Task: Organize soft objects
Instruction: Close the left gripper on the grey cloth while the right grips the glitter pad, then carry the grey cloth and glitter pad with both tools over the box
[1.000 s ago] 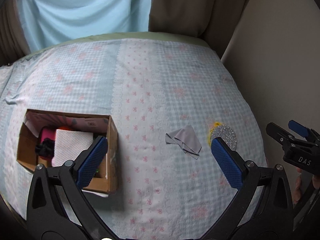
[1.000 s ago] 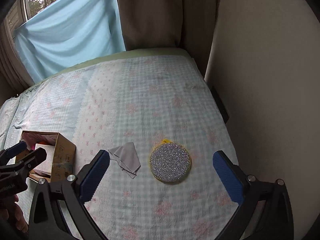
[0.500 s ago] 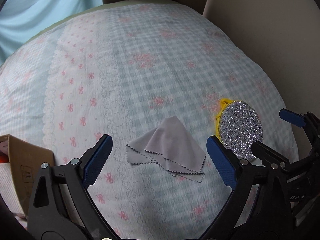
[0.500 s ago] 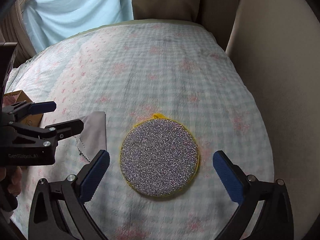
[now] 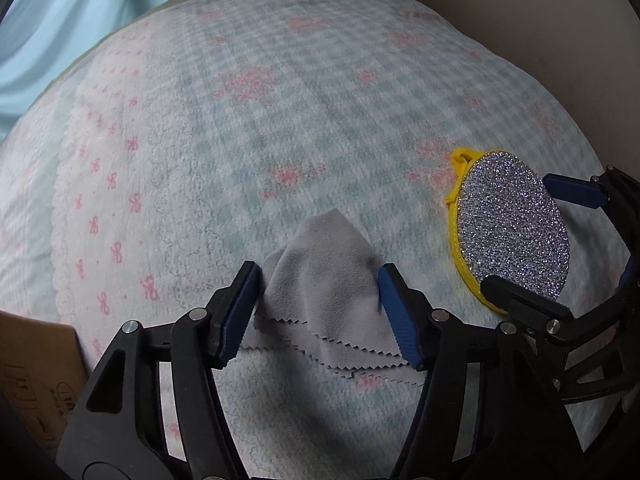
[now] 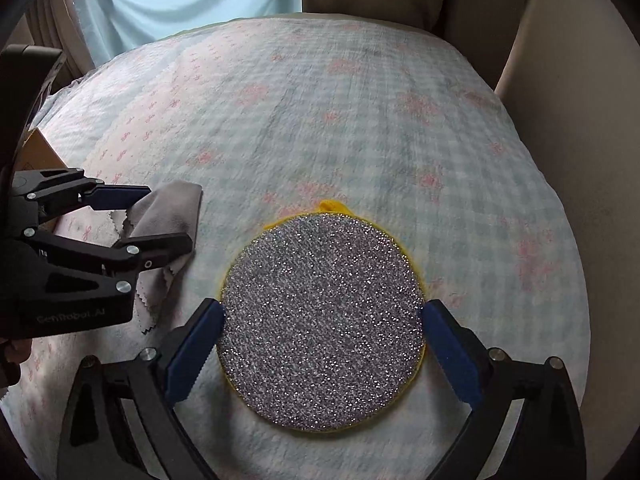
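On the checked bedspread (image 5: 280, 92), the grey cloth (image 5: 324, 292) is bracketed by the left gripper (image 5: 320, 312), jaws apart; the round glitter sponge (image 6: 322, 320) is bracketed by the spread right gripper (image 6: 320, 344)

My tongs' pads (image 5: 400, 316) are blue on black arms. The cleaning cloth (image 5: 324, 292) is plain grey; the round scrubber (image 6: 322, 320) glitters silver, edged yellow. The bedspread (image 6: 360, 120) shows pale blue-green checks with pink bows.

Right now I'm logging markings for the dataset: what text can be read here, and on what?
"GenRobot.AI": embossed on the black body of the left tongs, seen from the right wrist view.
Print on the cardboard box: an oval logo and some strokes, too blurred and cropped to read.
Nothing readable on the grey cloth or the glitter pad.
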Demonstrator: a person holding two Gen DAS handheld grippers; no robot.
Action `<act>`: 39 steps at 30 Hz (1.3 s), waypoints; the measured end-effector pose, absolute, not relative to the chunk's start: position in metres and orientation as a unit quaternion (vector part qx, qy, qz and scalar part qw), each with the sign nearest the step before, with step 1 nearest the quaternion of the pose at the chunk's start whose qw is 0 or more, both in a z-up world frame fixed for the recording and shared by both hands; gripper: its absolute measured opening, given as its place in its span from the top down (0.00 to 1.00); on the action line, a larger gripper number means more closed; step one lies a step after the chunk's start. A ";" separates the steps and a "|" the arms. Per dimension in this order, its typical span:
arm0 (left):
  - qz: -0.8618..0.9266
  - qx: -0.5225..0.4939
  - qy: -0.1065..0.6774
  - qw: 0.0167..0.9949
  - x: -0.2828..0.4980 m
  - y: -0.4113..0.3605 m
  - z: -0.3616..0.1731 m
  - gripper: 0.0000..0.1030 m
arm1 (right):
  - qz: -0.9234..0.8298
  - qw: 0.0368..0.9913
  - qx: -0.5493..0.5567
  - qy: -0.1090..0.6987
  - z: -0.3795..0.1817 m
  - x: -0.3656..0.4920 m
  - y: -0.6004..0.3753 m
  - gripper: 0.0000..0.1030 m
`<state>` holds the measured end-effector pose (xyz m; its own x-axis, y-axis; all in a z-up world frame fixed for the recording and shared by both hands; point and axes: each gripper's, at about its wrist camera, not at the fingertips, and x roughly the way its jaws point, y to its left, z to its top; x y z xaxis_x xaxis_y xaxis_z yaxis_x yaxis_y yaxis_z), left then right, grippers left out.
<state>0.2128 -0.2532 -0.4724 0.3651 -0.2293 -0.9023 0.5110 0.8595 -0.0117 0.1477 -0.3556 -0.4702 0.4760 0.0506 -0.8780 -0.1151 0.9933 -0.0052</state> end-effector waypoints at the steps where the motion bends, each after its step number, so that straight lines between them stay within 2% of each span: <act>1: -0.229 0.142 0.514 0.814 0.211 -0.255 -0.471 0.56 | 0.048 0.859 -0.035 0.509 -0.469 0.147 -0.355 0.10; 4: -0.236 0.149 0.515 0.810 0.207 -0.259 -0.469 0.69 | 0.046 0.855 -0.037 0.515 -0.469 0.147 -0.353 0.17; 7: -0.239 0.148 0.518 0.808 0.207 -0.261 -0.468 0.74 | 0.044 0.855 -0.037 0.516 -0.468 0.148 -0.351 0.25; 8: -0.238 0.147 0.519 0.808 0.207 -0.261 -0.468 0.76 | 0.045 0.854 -0.038 0.516 -0.467 0.148 -0.349 0.28; 10: -0.237 0.142 0.522 0.807 0.208 -0.260 -0.467 0.78 | 0.048 0.854 -0.044 0.516 -0.465 0.147 -0.345 0.42; 12: -0.237 0.137 0.524 0.807 0.209 -0.258 -0.466 0.80 | 0.051 0.854 -0.045 0.516 -0.463 0.147 -0.341 0.51; 18: -0.236 0.131 0.522 0.809 0.210 -0.255 -0.458 0.85 | 0.044 0.857 -0.025 0.513 -0.455 0.148 -0.340 0.63; 28: -0.225 0.098 0.499 0.831 0.207 -0.240 -0.403 0.86 | 0.043 0.877 -0.020 0.478 -0.399 0.139 -0.332 0.65; 39: -0.189 0.048 0.450 0.872 0.182 -0.192 -0.279 0.86 | 0.049 0.903 -0.026 0.426 -0.280 0.118 -0.310 0.66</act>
<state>0.1819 -0.1925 -0.2791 0.5245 -0.2858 -0.8020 0.3719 0.9242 -0.0862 0.1178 -0.3095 -0.2805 0.6329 0.0667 -0.7713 -0.1113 0.9938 -0.0054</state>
